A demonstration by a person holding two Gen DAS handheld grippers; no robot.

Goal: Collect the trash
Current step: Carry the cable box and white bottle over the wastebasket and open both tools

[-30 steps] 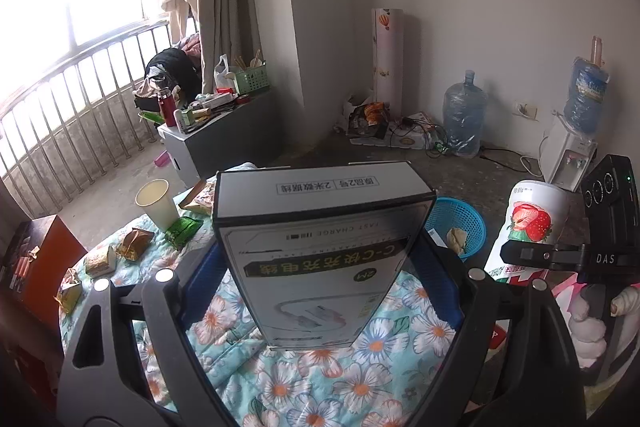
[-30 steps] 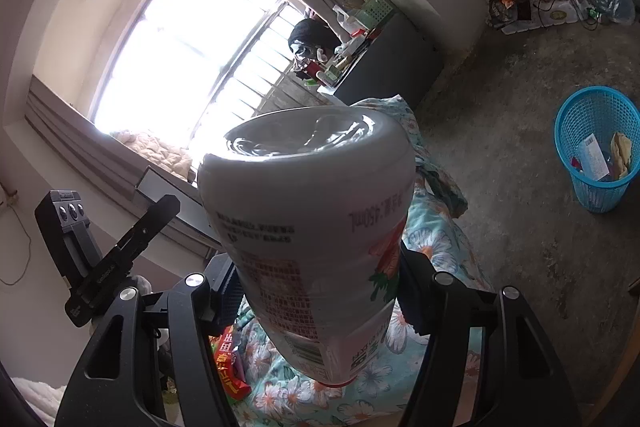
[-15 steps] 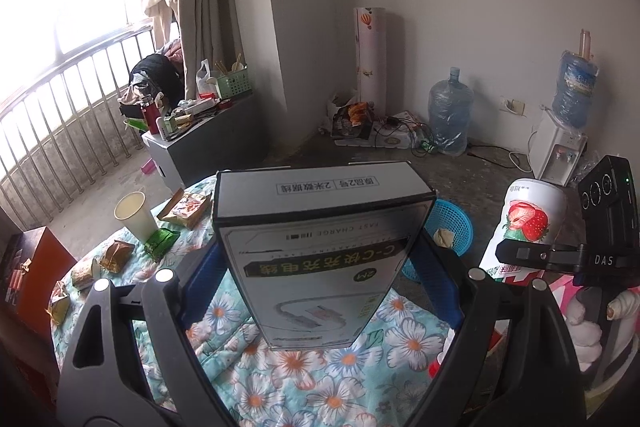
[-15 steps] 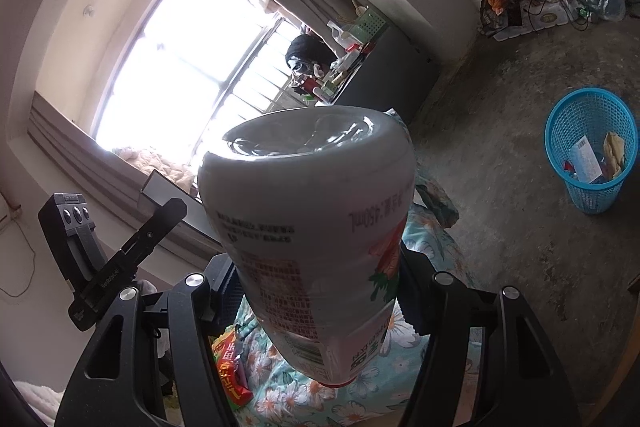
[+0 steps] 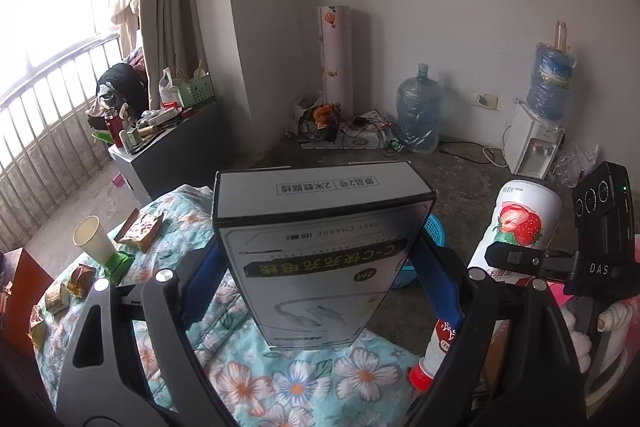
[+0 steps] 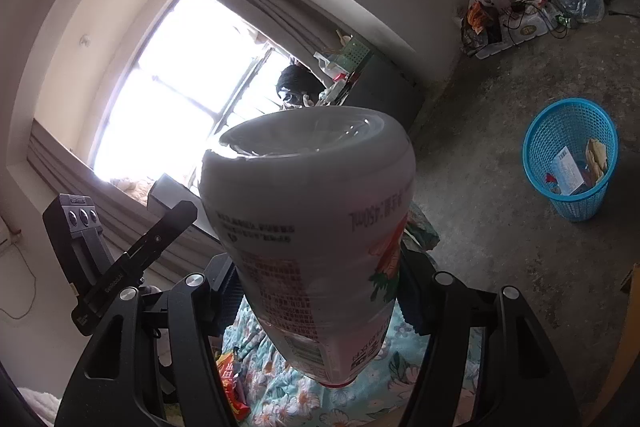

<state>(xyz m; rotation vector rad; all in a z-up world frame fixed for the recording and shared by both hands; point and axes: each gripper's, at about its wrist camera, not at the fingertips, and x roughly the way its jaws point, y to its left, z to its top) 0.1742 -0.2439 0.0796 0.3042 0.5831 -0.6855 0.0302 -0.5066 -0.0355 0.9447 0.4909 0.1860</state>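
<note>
My left gripper [image 5: 318,267] is shut on a black and white charging-cable box [image 5: 320,247], held above the floral tablecloth [image 5: 280,383]. My right gripper [image 6: 320,299] is shut on a white strawberry drink bottle [image 6: 316,239], which is upside down with its red cap lowest. That bottle [image 5: 520,223] also shows at the right of the left wrist view. A blue mesh trash basket [image 6: 572,163] stands on the concrete floor at the right, with paper and wrappers inside. In the left wrist view the basket [image 5: 434,227] is mostly hidden behind the box.
A paper cup [image 5: 90,237], a green packet [image 5: 118,263] and several brown wrappers [image 5: 138,227] lie on the table at the left. A red snack packet [image 6: 230,383] lies under the right gripper. Water jug [image 5: 418,119], water dispenser [image 5: 532,143] and grey cabinet [image 5: 172,155] line the walls.
Both grippers have swung sideways with their loads. In the left wrist view the cup and wrappers slid left. In the right wrist view the blue basket stays at the right.
</note>
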